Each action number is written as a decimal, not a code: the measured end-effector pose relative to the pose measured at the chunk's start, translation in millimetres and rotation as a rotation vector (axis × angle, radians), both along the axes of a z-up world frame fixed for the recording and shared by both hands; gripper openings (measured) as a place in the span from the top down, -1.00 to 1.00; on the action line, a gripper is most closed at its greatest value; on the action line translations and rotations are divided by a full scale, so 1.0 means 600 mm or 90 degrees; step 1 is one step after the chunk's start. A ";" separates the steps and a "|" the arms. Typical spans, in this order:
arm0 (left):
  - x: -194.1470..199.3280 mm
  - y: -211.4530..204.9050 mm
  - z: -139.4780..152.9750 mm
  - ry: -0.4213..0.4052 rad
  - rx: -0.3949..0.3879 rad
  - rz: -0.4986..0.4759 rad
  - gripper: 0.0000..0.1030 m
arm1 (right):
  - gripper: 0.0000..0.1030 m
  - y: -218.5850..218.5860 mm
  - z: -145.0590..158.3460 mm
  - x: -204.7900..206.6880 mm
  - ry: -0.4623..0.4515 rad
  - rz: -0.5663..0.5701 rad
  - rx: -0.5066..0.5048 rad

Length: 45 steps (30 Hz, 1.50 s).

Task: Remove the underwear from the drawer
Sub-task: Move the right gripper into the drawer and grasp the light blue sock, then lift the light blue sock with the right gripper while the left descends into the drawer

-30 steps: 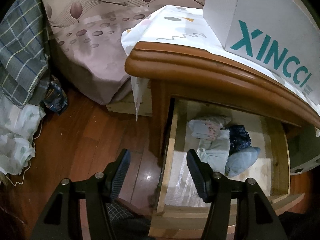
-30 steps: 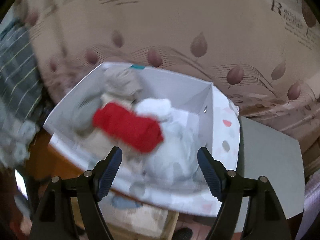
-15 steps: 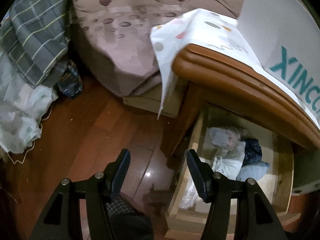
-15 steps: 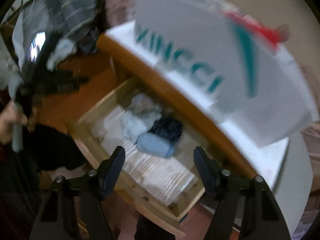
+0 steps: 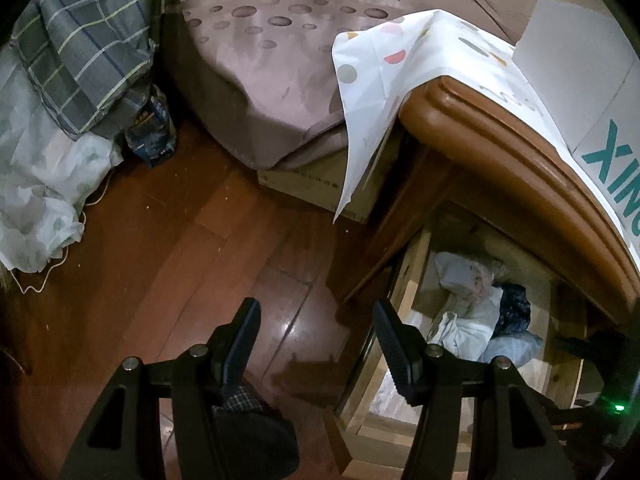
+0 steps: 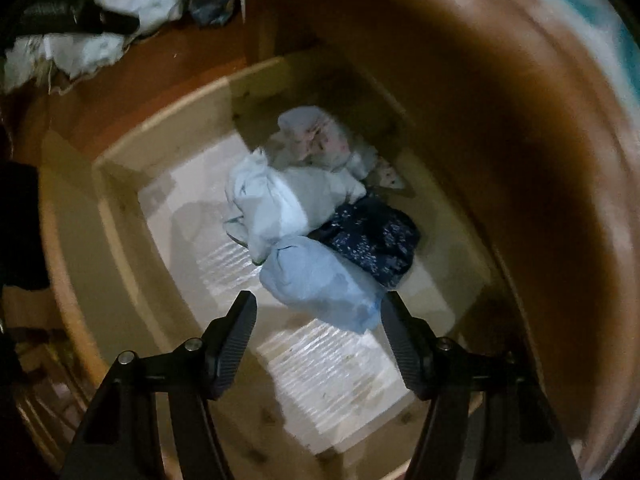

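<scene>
- Pale-blue rolled underwear (image 6: 320, 282) lies in the open wooden drawer (image 6: 120, 208), beside a navy bundle (image 6: 372, 236)
- My right gripper (image 6: 318, 320) points down over it, jaws closing, nothing pinched
- My left gripper (image 5: 314, 332) gapes empty above the floorboards (image 5: 180, 248)

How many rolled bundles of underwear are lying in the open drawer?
4. Light blue bundle nearest the right tool; dark patterned bundle beside it; pale grey bundle behind; white floral bundle at the back. More may be hidden underneath.

Home bedroom, bed (image 5: 272, 80), wooden nightstand (image 5: 500, 152), wood floor (image 5: 180, 260)
</scene>
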<state>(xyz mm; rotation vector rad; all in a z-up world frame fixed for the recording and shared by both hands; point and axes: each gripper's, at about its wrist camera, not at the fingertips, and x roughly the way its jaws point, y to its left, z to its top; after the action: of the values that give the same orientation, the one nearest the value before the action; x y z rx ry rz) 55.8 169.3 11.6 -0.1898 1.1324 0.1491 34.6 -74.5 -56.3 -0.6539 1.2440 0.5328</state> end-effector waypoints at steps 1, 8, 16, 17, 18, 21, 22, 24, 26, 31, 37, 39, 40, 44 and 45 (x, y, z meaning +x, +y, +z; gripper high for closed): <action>0.001 0.000 0.000 0.002 0.001 -0.001 -0.17 | -0.19 0.001 -0.008 0.003 0.003 0.007 -0.005; 0.004 -0.003 -0.008 0.016 0.003 -0.003 -0.17 | -0.21 0.013 -0.068 0.014 0.020 0.061 -0.050; 0.005 -0.006 -0.014 0.026 0.009 -0.004 -0.16 | -0.43 0.016 -0.110 0.027 0.038 0.081 -0.059; 0.005 -0.007 -0.016 0.026 0.010 -0.005 -0.17 | -0.43 0.016 -0.115 0.027 0.038 0.083 -0.063; 0.005 -0.007 -0.016 0.026 0.009 -0.006 -0.16 | -0.44 0.015 -0.119 0.028 0.044 0.080 -0.063; 0.005 -0.009 -0.018 0.027 0.015 -0.011 -0.17 | -0.38 0.001 -0.119 0.040 0.062 0.038 -0.028; 0.006 -0.010 -0.018 0.028 0.018 -0.013 -0.16 | -0.33 -0.004 -0.118 0.042 0.068 0.023 -0.017; 0.005 -0.012 -0.019 0.029 0.020 -0.017 -0.17 | -0.18 -0.014 -0.116 0.043 0.081 -0.008 -0.002; 0.006 -0.014 -0.021 0.031 0.023 -0.021 -0.17 | -0.07 -0.026 -0.114 0.040 0.094 -0.040 0.001; 0.006 -0.021 -0.020 0.030 0.031 -0.029 -0.17 | 0.06 -0.047 -0.107 0.024 0.125 -0.066 -0.034; 0.006 -0.038 -0.028 0.039 0.041 -0.060 -0.17 | 0.07 -0.070 -0.076 -0.010 0.131 -0.087 -0.059; 0.005 -0.048 -0.030 0.043 0.043 -0.076 -0.17 | 0.07 -0.076 -0.054 -0.031 0.129 -0.111 -0.040; 0.005 -0.054 -0.032 0.044 0.045 -0.086 -0.16 | 0.07 -0.082 -0.044 -0.037 0.127 -0.129 -0.025; 0.002 -0.080 -0.033 0.042 0.062 -0.120 -0.17 | 0.07 -0.125 -0.007 -0.067 0.115 -0.255 0.049; 0.000 -0.088 -0.033 0.040 0.063 -0.133 -0.17 | 0.07 -0.134 0.000 -0.067 0.115 -0.283 0.066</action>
<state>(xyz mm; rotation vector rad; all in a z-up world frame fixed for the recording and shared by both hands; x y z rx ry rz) 56.0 116.5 -8.3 0.0220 1.1966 0.0256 -5.8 -154.6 -56.0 -0.2297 1.4692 0.2854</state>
